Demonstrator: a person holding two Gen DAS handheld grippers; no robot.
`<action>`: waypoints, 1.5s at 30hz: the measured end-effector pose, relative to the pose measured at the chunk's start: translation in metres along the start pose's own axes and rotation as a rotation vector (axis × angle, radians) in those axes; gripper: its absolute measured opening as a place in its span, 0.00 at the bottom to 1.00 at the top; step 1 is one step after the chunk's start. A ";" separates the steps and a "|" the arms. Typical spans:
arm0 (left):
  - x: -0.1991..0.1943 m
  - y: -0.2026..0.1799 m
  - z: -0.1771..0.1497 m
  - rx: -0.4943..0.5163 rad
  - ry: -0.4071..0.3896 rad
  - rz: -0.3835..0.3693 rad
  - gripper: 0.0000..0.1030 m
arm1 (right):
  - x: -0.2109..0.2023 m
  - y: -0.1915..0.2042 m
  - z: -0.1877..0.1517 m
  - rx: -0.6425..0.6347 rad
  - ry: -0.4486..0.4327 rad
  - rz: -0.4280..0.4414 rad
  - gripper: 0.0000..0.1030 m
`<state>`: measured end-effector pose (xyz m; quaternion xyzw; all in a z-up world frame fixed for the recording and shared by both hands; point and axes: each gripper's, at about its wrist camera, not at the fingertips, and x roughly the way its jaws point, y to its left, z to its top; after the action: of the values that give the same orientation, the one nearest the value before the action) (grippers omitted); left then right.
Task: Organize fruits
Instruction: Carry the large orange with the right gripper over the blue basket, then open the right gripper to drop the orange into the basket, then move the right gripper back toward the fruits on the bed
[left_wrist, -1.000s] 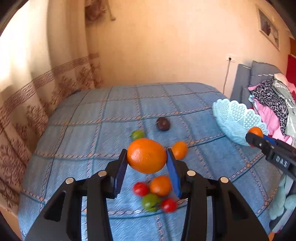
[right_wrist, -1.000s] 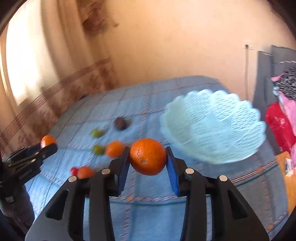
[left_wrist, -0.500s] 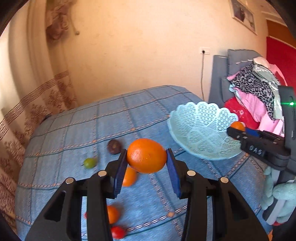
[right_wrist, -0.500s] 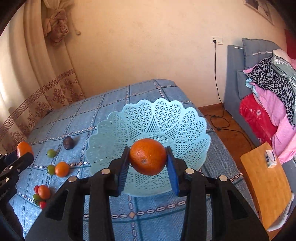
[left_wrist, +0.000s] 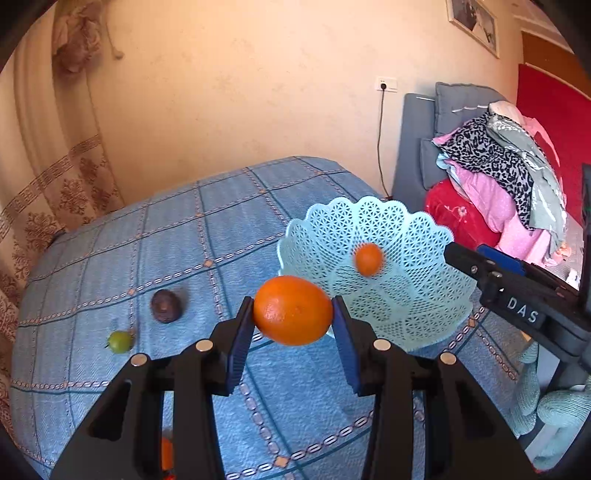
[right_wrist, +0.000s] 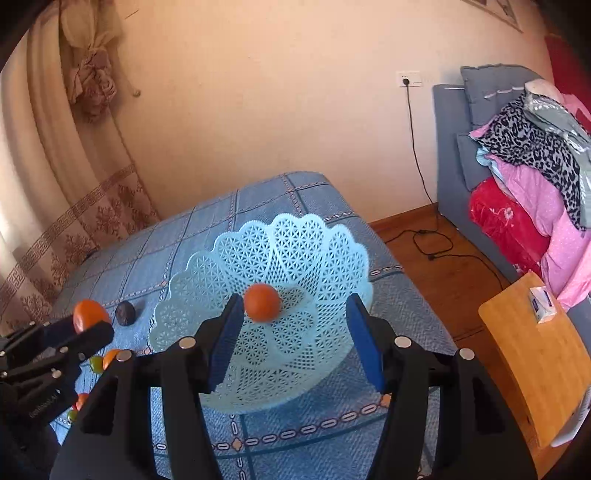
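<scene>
2 oranges show: 1 sits clamped between the left gripper (left_wrist: 293, 325) pads just beside the pale blue basket (right_wrist: 229, 258), the other orange (right_wrist: 262, 302) lies free inside the basket, with the right gripper (right_wrist: 295, 332) jaws opening wide around empty air.

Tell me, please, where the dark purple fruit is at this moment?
The dark purple fruit lies on the blue bedspread, left of the lattice basket, with a small green fruit nearest on its left.
</scene>
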<state>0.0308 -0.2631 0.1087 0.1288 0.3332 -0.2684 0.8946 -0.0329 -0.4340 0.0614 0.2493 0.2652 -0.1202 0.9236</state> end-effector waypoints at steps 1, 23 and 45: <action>0.002 -0.002 0.001 0.005 0.001 -0.002 0.41 | -0.002 -0.003 0.001 0.009 -0.005 -0.004 0.58; 0.007 -0.003 0.019 -0.012 -0.015 0.006 0.85 | -0.017 -0.011 0.009 0.040 -0.035 -0.009 0.58; -0.042 0.122 0.010 -0.170 -0.045 0.204 0.89 | -0.035 0.058 -0.014 -0.119 -0.034 0.127 0.68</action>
<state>0.0787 -0.1503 0.1499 0.0797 0.3196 -0.1497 0.9323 -0.0472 -0.3749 0.0932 0.2085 0.2399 -0.0496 0.9468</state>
